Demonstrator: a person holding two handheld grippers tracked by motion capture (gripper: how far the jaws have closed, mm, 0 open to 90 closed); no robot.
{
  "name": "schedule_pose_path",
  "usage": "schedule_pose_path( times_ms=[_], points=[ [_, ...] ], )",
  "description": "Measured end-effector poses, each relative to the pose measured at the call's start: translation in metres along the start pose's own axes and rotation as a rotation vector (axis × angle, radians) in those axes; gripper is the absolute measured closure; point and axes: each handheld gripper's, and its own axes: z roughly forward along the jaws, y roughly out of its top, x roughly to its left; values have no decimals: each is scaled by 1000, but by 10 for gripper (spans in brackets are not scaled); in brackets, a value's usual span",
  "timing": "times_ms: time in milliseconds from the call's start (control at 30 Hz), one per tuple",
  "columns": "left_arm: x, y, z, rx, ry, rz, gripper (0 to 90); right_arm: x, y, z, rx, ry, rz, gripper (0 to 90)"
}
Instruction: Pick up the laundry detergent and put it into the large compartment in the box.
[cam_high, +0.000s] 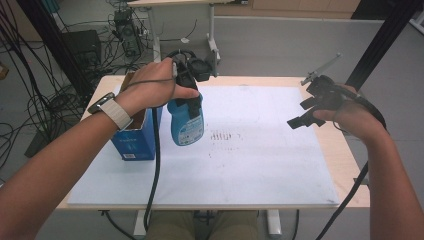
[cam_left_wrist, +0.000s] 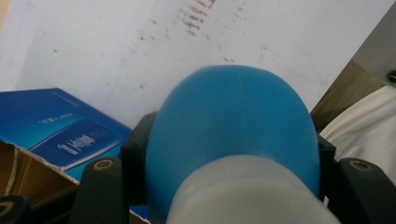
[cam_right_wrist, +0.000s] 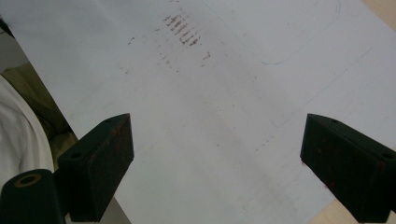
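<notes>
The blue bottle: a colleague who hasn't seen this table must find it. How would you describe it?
Start at the white sheet covering the table, then go to its far left part, where a blue carton stands open. The blue bottle is just right of it, clamped near the top by the left hand-held gripper. Unlike the boxy carton, it is rounded and lighter blue.

My left gripper (cam_high: 189, 92) is black, with a dark cable (cam_high: 156, 165) trailing from it. On that wrist I wear a watch (cam_high: 101, 104) with a dark face and a pale woven band. My right gripper (cam_high: 306, 114) is black too, topped by a grey plate (cam_high: 322, 67); its blocky jaws have brass-ringed screw holes (cam_right_wrist: 27, 179) and reddish scuffs. I wear khaki trousers (cam_high: 170, 225).
</notes>
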Motion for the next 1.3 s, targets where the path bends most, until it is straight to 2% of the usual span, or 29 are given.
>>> schedule_pose_path(
  times_ms=[200,500,833,933,1200,1300],
  points=[
    [3,-2,-11,-6,7,-47,386,1,1,0,0,0,-7,97],
    [8,-3,-18,4,8,-131,385,1,2,1,-4,2,-13,96],
    [17,-7,-35,8,-15,-197,384,3,1,-2,-15,1,-18,96],
    [22,-11,-41,-6,-26,-229,383,3,0,-3,-18,0,-20,96],
    [23,-10,-55,-5,-14,-270,376,3,0,-3,-24,3,-23,96],
    [24,-10,-60,-9,3,-289,373,3,0,-3,-26,4,-24,97]
  ],
)
